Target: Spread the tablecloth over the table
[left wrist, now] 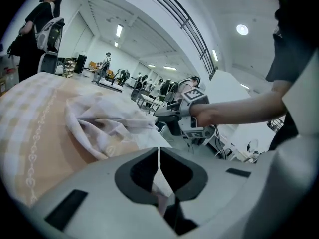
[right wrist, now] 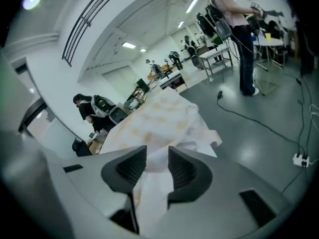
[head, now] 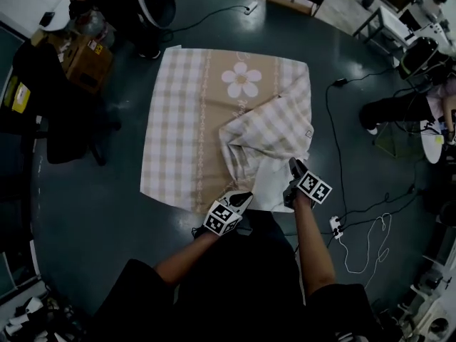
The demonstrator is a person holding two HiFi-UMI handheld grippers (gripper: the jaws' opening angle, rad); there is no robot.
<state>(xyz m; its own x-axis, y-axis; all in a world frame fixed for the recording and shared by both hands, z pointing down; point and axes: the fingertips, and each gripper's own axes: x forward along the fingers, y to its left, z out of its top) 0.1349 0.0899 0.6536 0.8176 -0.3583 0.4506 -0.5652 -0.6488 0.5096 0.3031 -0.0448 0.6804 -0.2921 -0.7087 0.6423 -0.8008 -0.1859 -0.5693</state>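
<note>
Pinching the tablecloth [head: 187, 120] at its 6 o'clock hem, your left tool [head: 241, 199] is clamped tight. Your right tool [head: 293, 168], 5 o'clock: jaws apart, rumpled cloth between. Far half flat.

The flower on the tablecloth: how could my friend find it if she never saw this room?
In the middle of the dark floor is the beige checked tablecloth. Follow its plain tan band to the far end. The flower sits there: white, with round petals, the only big flower showing.
</note>
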